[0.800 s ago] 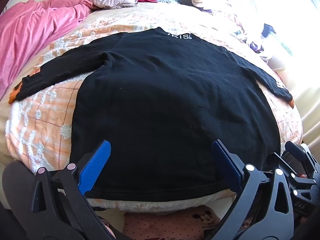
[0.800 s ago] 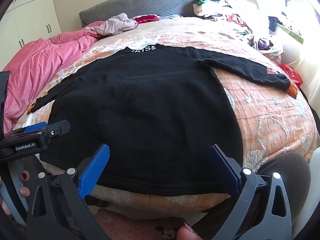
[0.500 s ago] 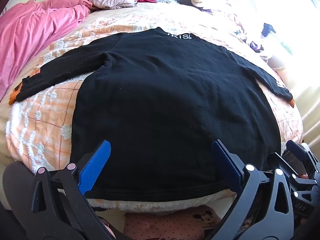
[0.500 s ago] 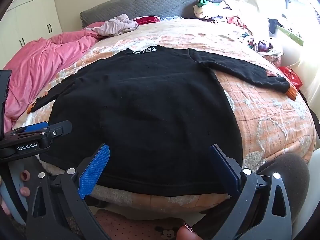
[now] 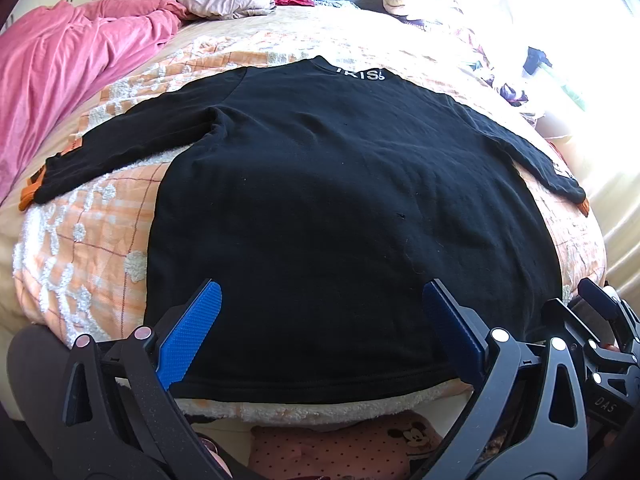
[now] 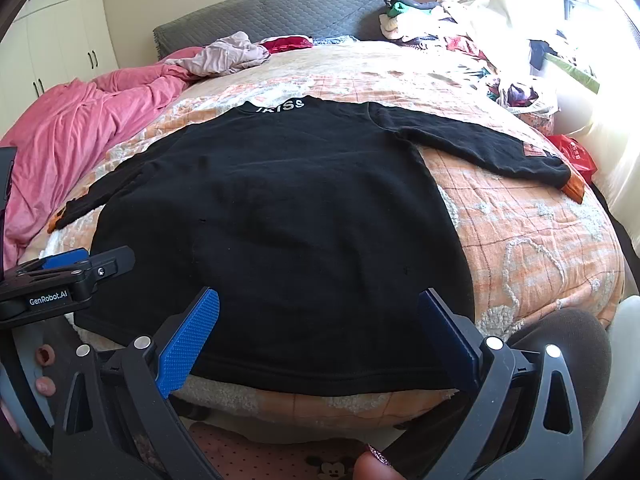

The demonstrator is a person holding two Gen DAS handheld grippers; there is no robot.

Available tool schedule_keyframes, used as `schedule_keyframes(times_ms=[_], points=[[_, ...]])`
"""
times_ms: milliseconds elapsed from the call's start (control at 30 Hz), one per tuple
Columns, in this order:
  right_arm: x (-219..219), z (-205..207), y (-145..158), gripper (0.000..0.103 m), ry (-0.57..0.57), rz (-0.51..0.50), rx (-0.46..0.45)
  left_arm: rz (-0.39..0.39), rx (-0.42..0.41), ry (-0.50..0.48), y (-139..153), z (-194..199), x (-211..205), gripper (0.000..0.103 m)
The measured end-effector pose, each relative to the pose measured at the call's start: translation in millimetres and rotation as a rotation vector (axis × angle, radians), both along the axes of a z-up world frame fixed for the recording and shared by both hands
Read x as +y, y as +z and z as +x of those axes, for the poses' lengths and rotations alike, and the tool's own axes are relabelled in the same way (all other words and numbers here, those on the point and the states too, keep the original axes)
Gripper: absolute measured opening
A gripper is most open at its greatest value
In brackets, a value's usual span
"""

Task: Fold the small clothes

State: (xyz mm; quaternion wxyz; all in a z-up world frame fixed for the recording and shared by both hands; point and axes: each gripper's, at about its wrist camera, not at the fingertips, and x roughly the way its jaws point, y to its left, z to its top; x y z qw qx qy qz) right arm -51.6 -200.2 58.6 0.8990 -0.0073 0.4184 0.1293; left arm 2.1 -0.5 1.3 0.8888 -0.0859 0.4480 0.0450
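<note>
Pink duvet (image 5: pixel 60 80) bunched along the left side of the bed, beige garment (image 5: pixel 228 0) crumpled at its far end against the grey headboard (image 6: pixel 280 12). White wardrobe doors (image 6: pixel 60 48) beyond that in my right wrist view.

Black long-sleeve top (image 5: pixel 340 200) lies flat on the orange-and-white quilt (image 5: pixel 88 248), neckline with white lettering pointing away from me, hem at the near edge of the bed. Both sleeves spread out sideways: left sleeve (image 5: pixel 132 140) ends at an orange cuff near the duvet, right sleeve (image 6: pixel 480 148) ends at an orange cuff near the right edge of the bed, orange patch on it.

My left gripper (image 5: pixel 320 332) hovers over the hem, angled downward, jaws spread wide, nothing between the blue pads. They frame the lower middle of the top; can't tell if the tips touch the cloth.

My right gripper (image 6: pixel 320 336) is the same: angled downward, wide apart, empty, over the hem and closer to the top's right side. Each gripper shows at the edge of the other's view, so they sit just beside each other.

Pink spotted fabric with a cartoon mouse print (image 5: pixel 360 444) below the bed edge, under both grippers. Right side: heap of mixed laundry (image 6: pixel 460 28) by the bright window, red bag (image 6: pixel 576 152) past the right cuff.
</note>
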Motion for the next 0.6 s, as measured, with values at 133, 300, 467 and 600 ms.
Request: schedule_keyframes(times_ms=[133, 300, 467, 600], points=[[-1.9, 1.0, 0.8, 0.099, -0.001, -0.003, 0.002, -0.002, -0.004, -0.002, 3.1, -1.9, 4.7, 0.095], [-0.2, 0.3, 1.1, 0.099, -0.002, -0.004, -0.004, 0.002, -0.006, 0.001, 4.2, -1.9, 5.4, 0.095], [-1.3, 0.6, 1.0, 0.099, -0.002, -0.003, -0.004, 0.004, -0.006, 0.001, 4.8, -1.9, 4.7, 0.095], [-0.6, -0.4, 0.7, 0.099, -0.003, -0.002, -0.003, 0.005, -0.004, 0.002, 5.5, -2.1, 3.6, 0.095]])
